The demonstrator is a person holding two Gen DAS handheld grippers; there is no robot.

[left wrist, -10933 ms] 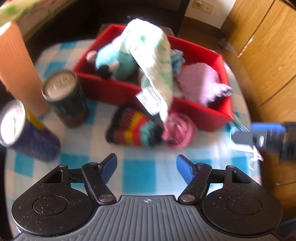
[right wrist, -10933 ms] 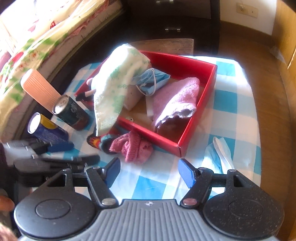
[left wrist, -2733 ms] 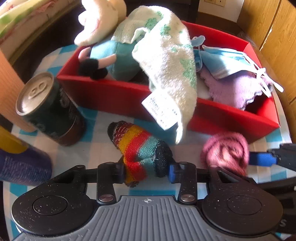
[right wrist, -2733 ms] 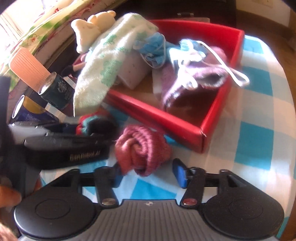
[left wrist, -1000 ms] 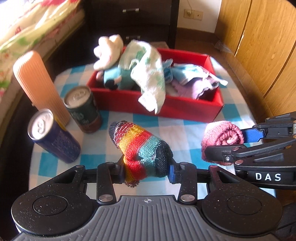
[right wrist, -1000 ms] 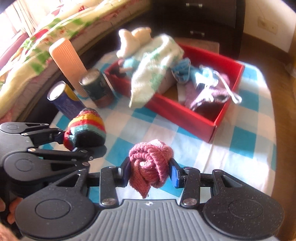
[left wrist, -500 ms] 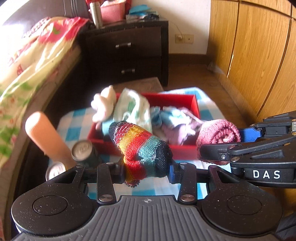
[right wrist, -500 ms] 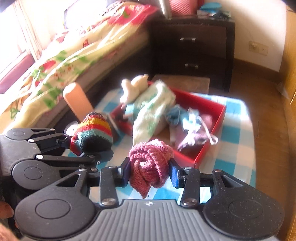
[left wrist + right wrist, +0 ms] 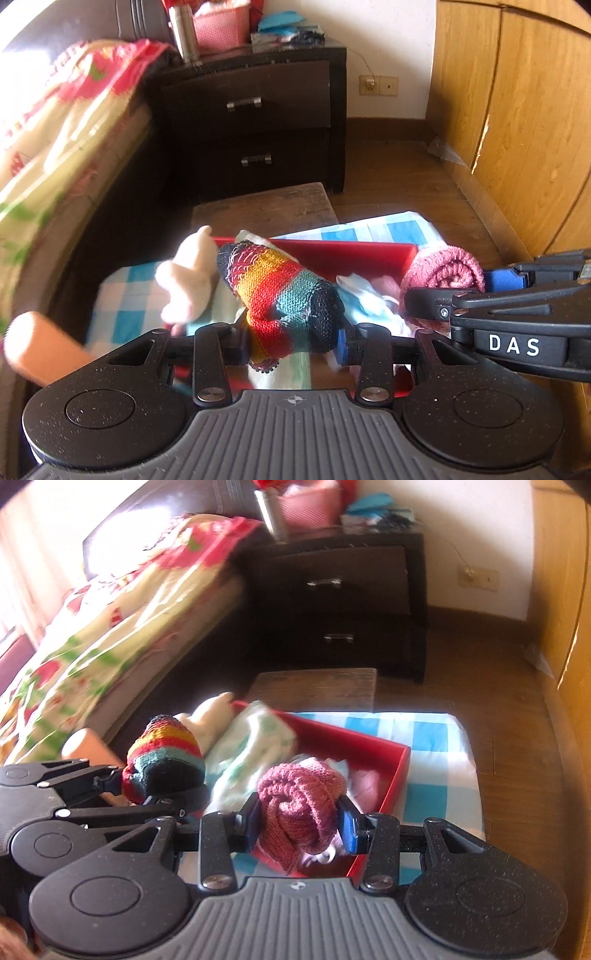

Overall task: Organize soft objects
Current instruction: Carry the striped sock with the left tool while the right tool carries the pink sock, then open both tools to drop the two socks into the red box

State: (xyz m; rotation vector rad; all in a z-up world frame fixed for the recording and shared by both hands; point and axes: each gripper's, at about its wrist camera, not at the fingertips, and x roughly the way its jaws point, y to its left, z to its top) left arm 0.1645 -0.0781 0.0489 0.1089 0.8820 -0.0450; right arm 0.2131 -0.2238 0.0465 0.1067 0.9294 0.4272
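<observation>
Grippers both raised above red box (image 9: pixel 369 253): left gripper (image 9: pixel 291 341) pinches rainbow knit sock (image 9: pixel 280 295), right gripper (image 9: pixel 301 825) pinches pink knit roll (image 9: pixel 299 805); box lies straight below-ahead, right nearer.

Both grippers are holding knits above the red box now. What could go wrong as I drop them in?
1. The red box already looks crowded with a white-green towel and other soft items, so the rainbow knit may land on the pile and roll out.
2. The left gripper and right gripper are close side by side; lowering together could make them collide.
3. The pink knit has a loose hanging end that might snag on a finger pad at release.
</observation>
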